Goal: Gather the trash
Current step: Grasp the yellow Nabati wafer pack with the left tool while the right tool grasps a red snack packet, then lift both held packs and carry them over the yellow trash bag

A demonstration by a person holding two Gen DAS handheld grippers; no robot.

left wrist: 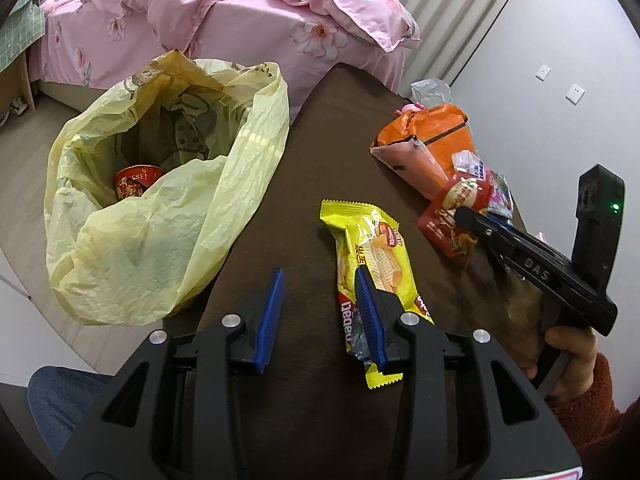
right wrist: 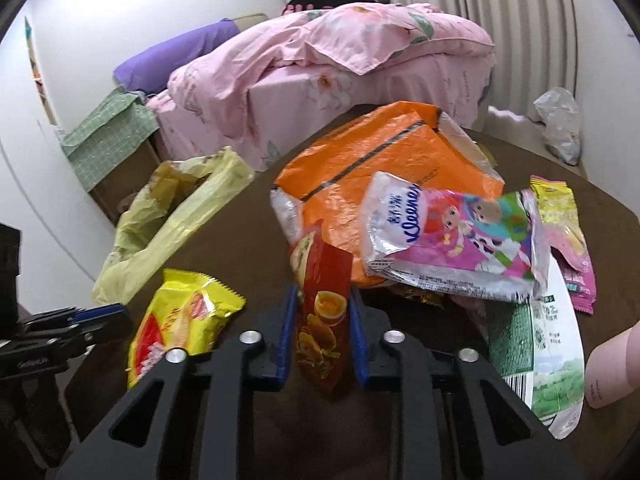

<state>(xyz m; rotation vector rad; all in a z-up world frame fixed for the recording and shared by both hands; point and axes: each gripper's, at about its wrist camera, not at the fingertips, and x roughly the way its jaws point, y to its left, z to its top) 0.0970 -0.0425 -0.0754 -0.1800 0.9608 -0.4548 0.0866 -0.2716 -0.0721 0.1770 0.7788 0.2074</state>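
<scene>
A yellow trash bag hangs open at the left edge of the dark brown table, with a red wrapper inside. My left gripper is open above the table; its right finger lies over a yellow wafer wrapper. My right gripper is shut on a red snack wrapper, held upright; it also shows in the left wrist view. The yellow wrapper and the bag lie to its left.
An orange bag, a Kleenex tissue pack, a pink-yellow packet and a green-white pouch are piled on the table's right side. A bed with a pink duvet stands behind. A white plastic bag sits at the far right.
</scene>
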